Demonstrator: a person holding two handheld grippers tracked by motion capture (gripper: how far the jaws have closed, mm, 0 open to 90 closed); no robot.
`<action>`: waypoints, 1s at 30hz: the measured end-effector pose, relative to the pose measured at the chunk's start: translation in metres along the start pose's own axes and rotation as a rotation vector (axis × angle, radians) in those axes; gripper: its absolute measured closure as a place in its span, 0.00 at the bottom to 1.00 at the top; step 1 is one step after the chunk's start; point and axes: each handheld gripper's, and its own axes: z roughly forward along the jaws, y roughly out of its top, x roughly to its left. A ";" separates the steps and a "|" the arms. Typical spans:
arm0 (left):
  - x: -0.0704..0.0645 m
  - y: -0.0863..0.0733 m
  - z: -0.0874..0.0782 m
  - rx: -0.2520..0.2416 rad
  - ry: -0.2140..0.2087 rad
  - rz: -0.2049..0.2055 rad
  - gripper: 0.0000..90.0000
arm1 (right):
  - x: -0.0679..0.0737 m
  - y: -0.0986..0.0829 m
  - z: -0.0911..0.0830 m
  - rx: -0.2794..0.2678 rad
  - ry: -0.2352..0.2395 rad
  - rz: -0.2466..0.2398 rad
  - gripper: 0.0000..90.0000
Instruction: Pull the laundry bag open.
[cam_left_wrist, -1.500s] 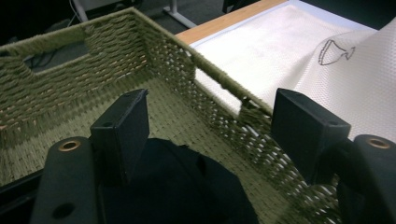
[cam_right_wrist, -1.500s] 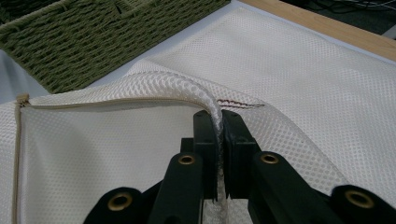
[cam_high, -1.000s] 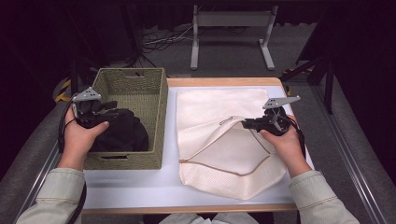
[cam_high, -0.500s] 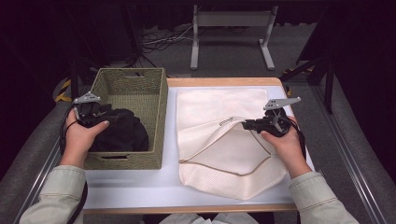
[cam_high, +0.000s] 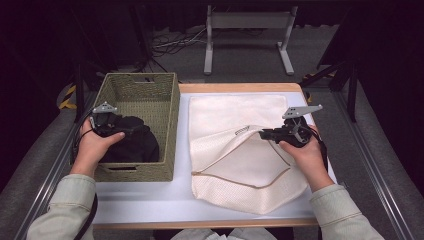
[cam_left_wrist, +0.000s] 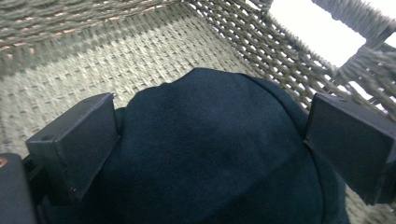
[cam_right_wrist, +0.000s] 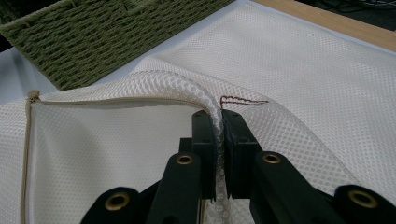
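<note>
I am holding the mesh laundry bag (cam_high: 235, 145) open with my right gripper (cam_high: 267, 134): its jaws are pinched tight on the upper lip of the bag's mouth, as the right gripper view shows with the white mesh squeezed between them, and that lip is lifted off the table (cam_high: 150, 200) so a pocket gapes toward the basket. My left gripper (cam_high: 120, 131) is down inside the woven basket (cam_high: 170, 120), jaws spread wide on either side of the dark garment (cam_left_wrist: 219, 154), the pads just beside the cloth but not yet squeezing it. So I judge the step in hand to be the grab: the garment lies bunched in the near half of the basket. Next I need to close on a good fold of cloth, lift it clear of the basket's right wall, and carry it across to the bag's mouth. The wall is tall and close to my gripper, so the lift must go up before it goes sideways. Between basket and bag there is a narrow bare strip of table; the bag's opening faces that way, which leaves room to feed the cloth in.
</note>
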 end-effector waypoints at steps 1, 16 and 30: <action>0.000 0.000 0.000 0.005 0.001 0.011 0.04 | 0.000 0.000 0.000 -0.001 0.000 0.000 0.93; -0.001 -0.009 0.011 0.055 -0.030 0.030 0.07 | 0.001 0.000 0.001 -0.003 0.005 0.002 0.93; -0.002 -0.015 0.016 0.122 -0.037 0.021 0.37 | 0.001 -0.002 0.000 -0.006 0.010 0.001 0.93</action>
